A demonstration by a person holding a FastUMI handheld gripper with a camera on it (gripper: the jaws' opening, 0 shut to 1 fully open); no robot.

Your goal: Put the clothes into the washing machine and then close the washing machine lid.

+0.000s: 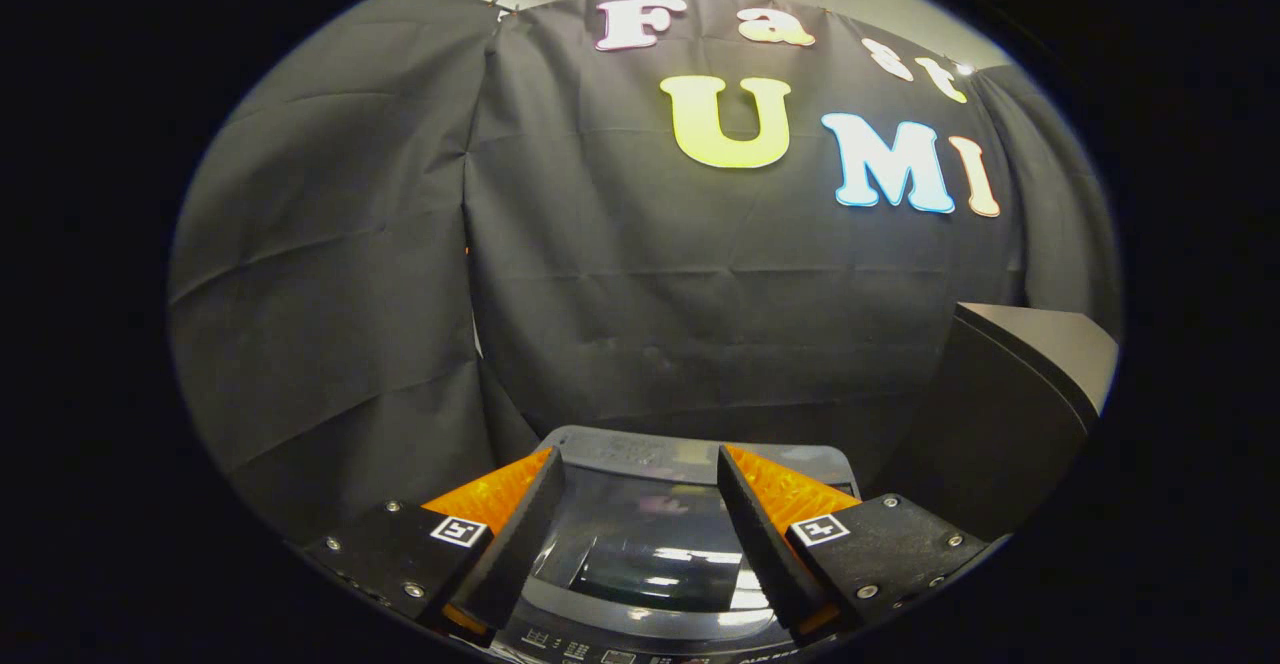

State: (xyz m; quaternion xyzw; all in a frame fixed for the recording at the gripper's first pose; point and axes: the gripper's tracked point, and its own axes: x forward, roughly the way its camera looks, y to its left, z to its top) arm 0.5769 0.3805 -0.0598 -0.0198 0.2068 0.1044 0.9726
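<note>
The washing machine point(640, 544) sits low between and just beyond the fingers point(530, 524), its control strip at the near edge and its long axis running away toward the black cloth wall point(640, 294). The gripper point(640, 504) hangs level above it, fingers spread wide and holding nothing. The glossy dark lid point(650, 534) lies shut, and a dark box point(1010, 394) stands to the right.

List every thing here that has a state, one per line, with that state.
claw: open, holding nothing, fingers spread above the washer.
washing machine lid: closed, lying flat, its glossy window reflecting light.
washing machine: upright beneath the claw, control panel nearest the fingers.
dark box: standing beside the washer, top closed.
</note>
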